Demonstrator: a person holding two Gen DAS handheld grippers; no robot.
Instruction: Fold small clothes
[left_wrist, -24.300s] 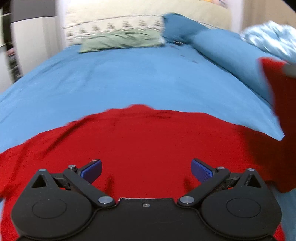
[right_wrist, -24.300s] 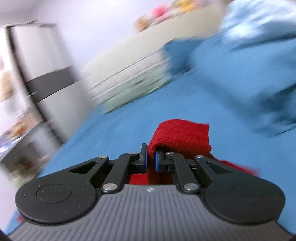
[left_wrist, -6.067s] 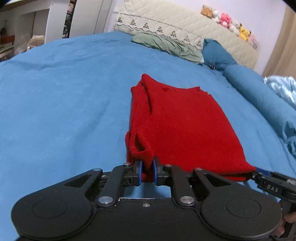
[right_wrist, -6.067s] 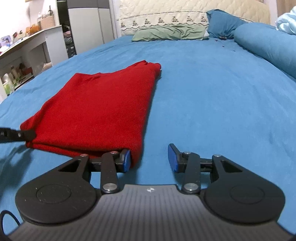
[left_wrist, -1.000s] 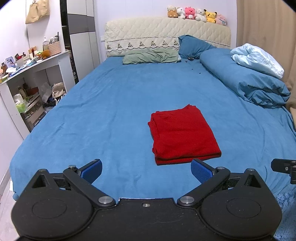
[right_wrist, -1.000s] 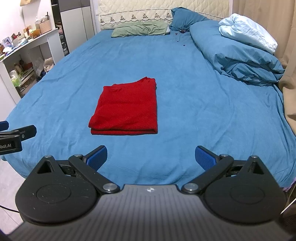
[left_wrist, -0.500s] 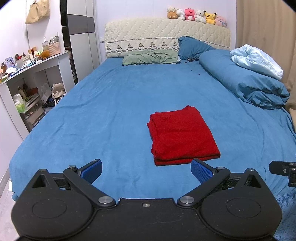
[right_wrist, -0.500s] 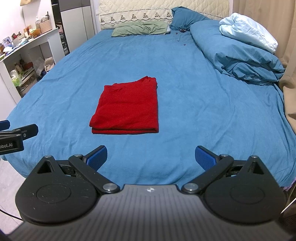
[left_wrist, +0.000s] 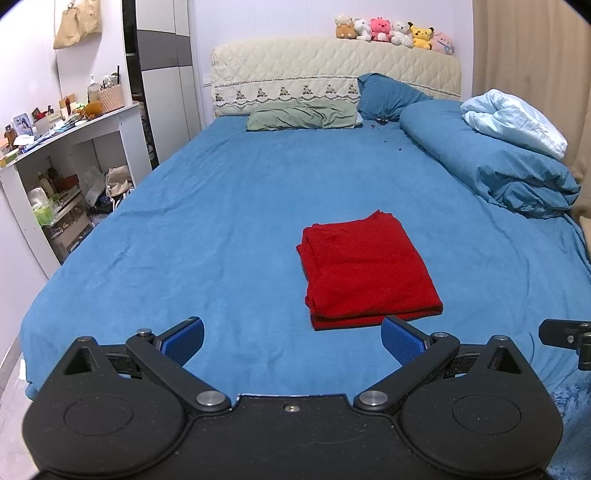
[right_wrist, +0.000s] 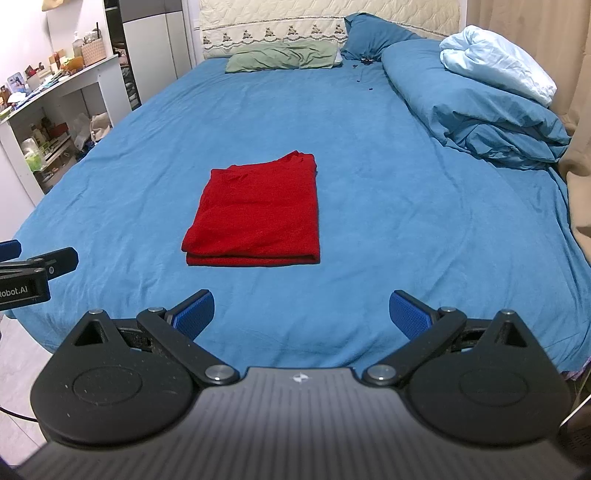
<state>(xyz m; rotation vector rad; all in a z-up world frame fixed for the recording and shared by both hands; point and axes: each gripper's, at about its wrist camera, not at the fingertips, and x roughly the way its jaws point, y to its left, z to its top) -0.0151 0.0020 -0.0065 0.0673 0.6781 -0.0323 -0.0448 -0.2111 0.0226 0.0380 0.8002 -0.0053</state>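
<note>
A red garment (left_wrist: 364, 267) lies folded into a neat rectangle on the blue bed sheet (left_wrist: 221, 229); it also shows in the right wrist view (right_wrist: 258, 214). My left gripper (left_wrist: 293, 341) is open and empty, held back from the bed's front edge, short of the garment. My right gripper (right_wrist: 301, 314) is open and empty, also back from the bed's edge. Each gripper's tip shows at the side of the other's view: the right one (left_wrist: 567, 336) and the left one (right_wrist: 33, 273).
A rolled blue duvet (left_wrist: 491, 166) with a pale blue blanket (left_wrist: 517, 122) lies along the bed's right side. A green pillow (left_wrist: 301, 120) and a blue pillow (left_wrist: 388, 96) sit at the headboard. A white cluttered desk (left_wrist: 55, 162) stands left of the bed.
Both grippers stay open and drawn back from the bed; the views shift only slightly. The folded garment has not moved.
</note>
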